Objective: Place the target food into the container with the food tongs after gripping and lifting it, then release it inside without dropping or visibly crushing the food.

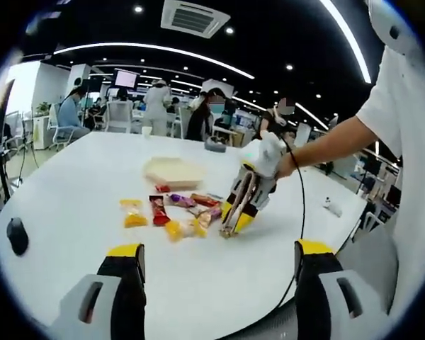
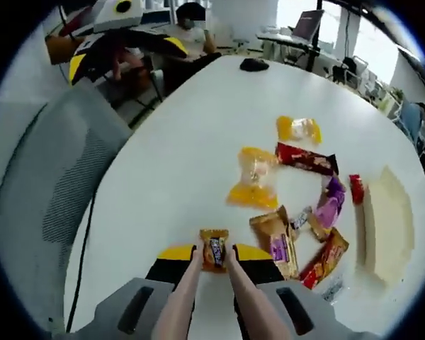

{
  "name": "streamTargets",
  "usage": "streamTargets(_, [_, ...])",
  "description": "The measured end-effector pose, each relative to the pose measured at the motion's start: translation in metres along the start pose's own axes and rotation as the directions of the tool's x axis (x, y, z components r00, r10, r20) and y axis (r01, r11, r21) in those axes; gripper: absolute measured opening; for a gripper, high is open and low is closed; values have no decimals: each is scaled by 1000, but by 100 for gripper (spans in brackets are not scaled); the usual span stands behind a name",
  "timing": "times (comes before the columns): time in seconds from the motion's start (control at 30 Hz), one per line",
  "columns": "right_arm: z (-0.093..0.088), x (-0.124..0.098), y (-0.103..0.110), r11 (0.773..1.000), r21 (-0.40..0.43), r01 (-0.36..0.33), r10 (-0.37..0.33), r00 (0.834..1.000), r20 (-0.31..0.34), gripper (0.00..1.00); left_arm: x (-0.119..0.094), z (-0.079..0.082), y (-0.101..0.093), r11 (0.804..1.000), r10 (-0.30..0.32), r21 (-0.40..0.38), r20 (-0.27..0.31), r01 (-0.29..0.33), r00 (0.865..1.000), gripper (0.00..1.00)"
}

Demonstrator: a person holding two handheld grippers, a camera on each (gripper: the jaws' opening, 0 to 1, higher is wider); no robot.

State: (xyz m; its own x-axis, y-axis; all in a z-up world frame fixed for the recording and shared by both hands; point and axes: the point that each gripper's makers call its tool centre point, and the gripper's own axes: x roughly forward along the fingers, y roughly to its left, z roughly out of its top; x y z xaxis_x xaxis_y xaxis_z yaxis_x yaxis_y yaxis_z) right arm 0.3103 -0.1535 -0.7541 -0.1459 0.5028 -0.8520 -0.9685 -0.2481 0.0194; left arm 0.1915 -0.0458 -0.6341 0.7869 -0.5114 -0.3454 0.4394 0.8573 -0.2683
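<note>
Right gripper (image 2: 214,263) holds tongs (image 2: 209,297) clamped on a snack (image 2: 214,251). Left gripper (image 1: 216,265) spread, idle. Remaining, by judgement: lift, carry to far container (image 2: 389,227), release.

The left gripper view looks from low at the near edge of the white bench (image 1: 78,184), level across it toward the office behind, well back from the wrapped snacks (image 1: 173,212), which lie at its centre. The right gripper view looks steeply down from close above the same bench (image 2: 170,142), the snacks (image 2: 297,205) spread from centre toward 3 o'clock. Both views share the snack cluster and the pale container (image 1: 173,172) (image 2: 389,227) beyond it.
</note>
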Motion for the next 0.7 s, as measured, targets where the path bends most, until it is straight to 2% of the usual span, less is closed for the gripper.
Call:
streamTargets(0.03, [1, 1, 0, 1000, 20, 10, -10, 1000, -2, 18, 0, 0, 0, 1000, 0, 0, 0, 0, 1000, 85])
streamTargets(0.07, [1, 0, 1, 996, 92, 1, 0, 1000, -6, 18, 0, 0, 1, 1000, 1, 1, -5, -1, 1000, 85])
streamTargets(0.13, [2, 1, 3, 990, 142, -2, 2, 1000, 0, 18, -1, 0, 2, 1000, 0, 1, -5, 0, 1000, 85])
streamTargets(0.17, [1, 1, -2, 990, 139, 32, -31, 999, -9, 19, -2, 0, 3, 1000, -1, -1, -4, 1, 1000, 84])
streamTargets(0.23, [2, 1, 0, 990, 137, 42, -41, 999, -12, 19, -2, 1, 3, 1000, -2, -6, 1, 2, 1000, 84])
streamTargets(0.3, [3, 1, 1, 979, 194, 63, -62, 998, -9, 19, -2, 0, 4, 1000, -3, -9, 1, 3, 1000, 83])
streamTargets(0.5, [7, -1, 7, 977, 186, 104, -103, 995, -14, 18, -2, -1, 2, 1000, -14, -8, -4, 13, 1000, 82])
streamTargets(0.53, [7, -1, 7, 973, 203, 111, -111, 994, -11, 18, -2, -1, 2, 1000, -15, -11, -5, 15, 1000, 81])
streamTargets(0.6, [8, -2, 6, 950, 288, 116, -123, 992, 6, 17, -1, -2, 3, 1000, -16, -15, -7, 15, 1000, 81])
streamTargets(0.7, [8, -4, 7, 954, 277, 118, -126, 992, 11, 17, -1, -2, 3, 1000, -19, -17, -8, 19, 1000, 80])
